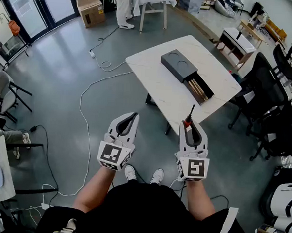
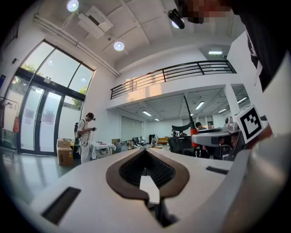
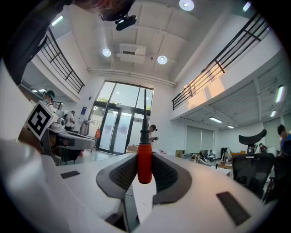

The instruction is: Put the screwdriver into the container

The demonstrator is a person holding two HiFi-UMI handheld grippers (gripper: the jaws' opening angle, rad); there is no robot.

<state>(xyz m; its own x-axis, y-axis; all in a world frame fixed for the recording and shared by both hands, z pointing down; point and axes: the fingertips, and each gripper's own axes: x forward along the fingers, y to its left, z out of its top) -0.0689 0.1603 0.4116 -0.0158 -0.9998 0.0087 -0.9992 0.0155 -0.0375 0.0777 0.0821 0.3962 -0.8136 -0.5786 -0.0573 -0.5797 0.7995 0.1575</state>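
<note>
My right gripper (image 1: 190,126) is shut on a screwdriver (image 1: 187,120) with a red handle; its black shaft points up and away from me. In the right gripper view the red handle (image 3: 144,162) stands upright between the pads of that gripper (image 3: 144,157). The container (image 1: 187,72), a dark box with an open drawer holding wooden sticks, lies on the white table (image 1: 153,81) well ahead of both grippers. My left gripper (image 1: 130,119) hangs level with the right one over the floor, shut with nothing between its jaws (image 2: 145,152). From the left gripper view the screwdriver (image 2: 193,132) shows at the right.
White cables (image 1: 86,119) trail across the grey floor left of the table. Black office chairs (image 1: 270,122) crowd the right side. A cardboard box (image 1: 91,7) and a small white table (image 1: 153,2) stand at the back. A person in a striped shirt (image 2: 84,136) stands far off.
</note>
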